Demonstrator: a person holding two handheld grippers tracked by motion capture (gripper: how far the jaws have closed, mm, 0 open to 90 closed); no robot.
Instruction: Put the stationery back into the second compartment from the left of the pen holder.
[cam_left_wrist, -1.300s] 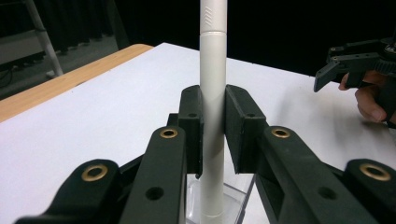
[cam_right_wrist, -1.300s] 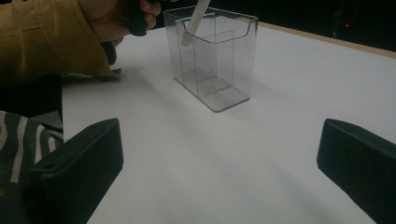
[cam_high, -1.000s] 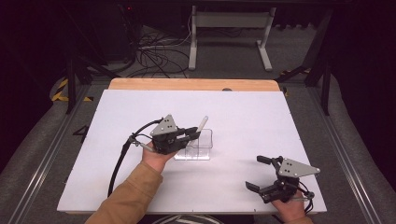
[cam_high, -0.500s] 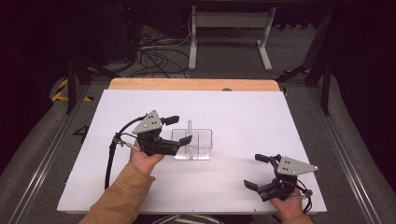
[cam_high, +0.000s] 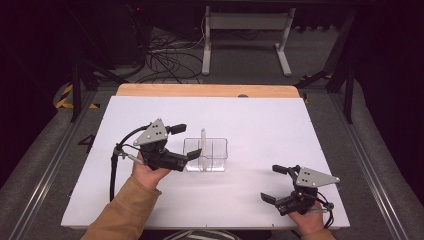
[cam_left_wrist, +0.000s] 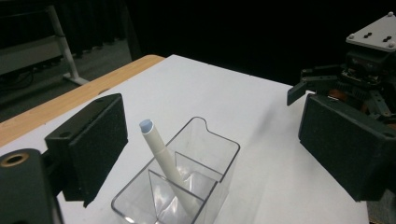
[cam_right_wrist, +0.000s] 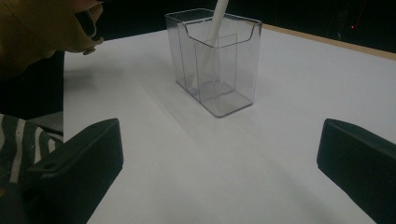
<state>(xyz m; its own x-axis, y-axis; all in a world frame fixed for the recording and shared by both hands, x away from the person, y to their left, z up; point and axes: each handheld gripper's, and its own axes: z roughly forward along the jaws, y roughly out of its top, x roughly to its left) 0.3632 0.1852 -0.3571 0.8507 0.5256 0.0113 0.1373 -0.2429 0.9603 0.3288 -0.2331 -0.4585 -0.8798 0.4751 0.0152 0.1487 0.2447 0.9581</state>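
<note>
A: Where's the pen (cam_high: 203, 141) now?

B: In the clear holder (cam_high: 217, 161) mid-table, standing in a near-left compartment and leaning; its capped top pokes above the rim. In the left gripper view it leans left and away, foot on the holder's floor, top resting near the wall

A: And the left gripper (cam_high: 189, 141)?

B: Just left of the holder, jaws spread wide. They have just been opening, and nothing is between them; the pen stands free. One jaw tip sits close to the holder's left wall in the high view, whether touching or not I cannot tell

A: So what does the next move turn on?

B: The pen's long axis runs nearly upright, tilted, and it lies right of the left gripper, just beside it. The right gripper (cam_high: 274, 183) sits near the right near edge of the table (cam_high: 260, 120), well apart from the holder, jaws spread too and holding nothing. So the left hand (cam_high: 148, 172) is far the nearer one. My guess is the drop is done and the left only needs to clear the rim

A: Anything hard to see?

B: The holder is clear plastic, so its dividers blur together; which exact cell holds the pen's foot is uncertain. In the right gripper view the pen's top is cut off by the frame, and a sleeve (cam_right_wrist: 42, 32) covers the left corner
</note>
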